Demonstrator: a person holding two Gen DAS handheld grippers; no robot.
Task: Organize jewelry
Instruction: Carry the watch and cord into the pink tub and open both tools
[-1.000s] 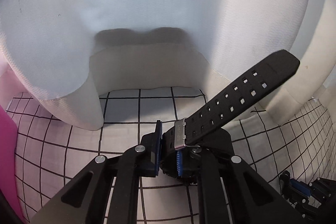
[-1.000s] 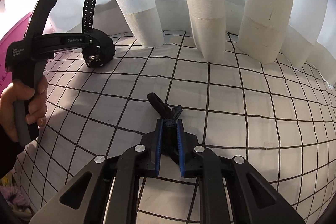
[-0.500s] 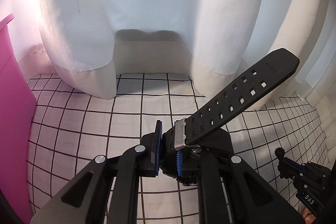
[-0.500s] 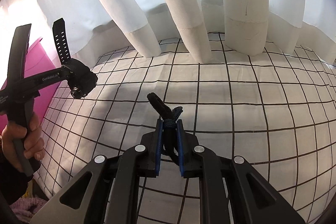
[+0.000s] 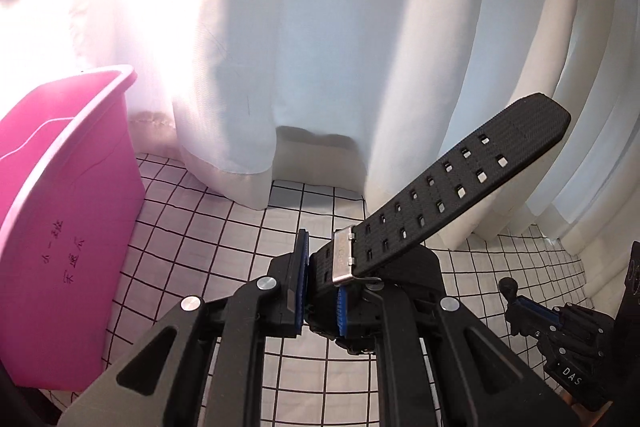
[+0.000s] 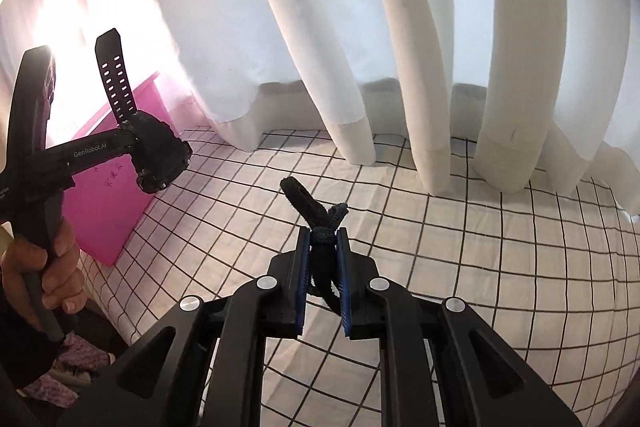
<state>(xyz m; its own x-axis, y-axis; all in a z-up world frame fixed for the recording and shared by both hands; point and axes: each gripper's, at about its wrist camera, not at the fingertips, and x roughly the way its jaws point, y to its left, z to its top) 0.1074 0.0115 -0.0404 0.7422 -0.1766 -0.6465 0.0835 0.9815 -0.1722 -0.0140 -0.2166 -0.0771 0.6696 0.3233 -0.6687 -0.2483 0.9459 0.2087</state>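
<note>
A black wristwatch (image 5: 432,203) with a perforated strap and a metal keeper is clamped in my left gripper (image 5: 322,291), which is shut on it; the strap sticks up to the right. From the right wrist view the same watch (image 6: 160,155) hangs above the table beside the pink bin (image 6: 108,199). My right gripper (image 6: 322,279) is shut on a dark knotted cord item (image 6: 316,215), whose black end pokes up to the left. In the left wrist view the right gripper (image 5: 532,311) shows at the lower right. Both are held clear of the checked cloth (image 6: 480,251).
A pink plastic bin (image 5: 60,219) with handwriting stands at the table's left edge. White curtains (image 5: 320,47) hang along the back, their hems on the cloth. A person's hand (image 6: 44,267) grips the left tool's handle. Purple fabric (image 6: 68,371) lies below the table edge.
Both grippers have risen off the cloth with their loads. The left one has swung toward the pink bin, which now fills much more of its view.
</note>
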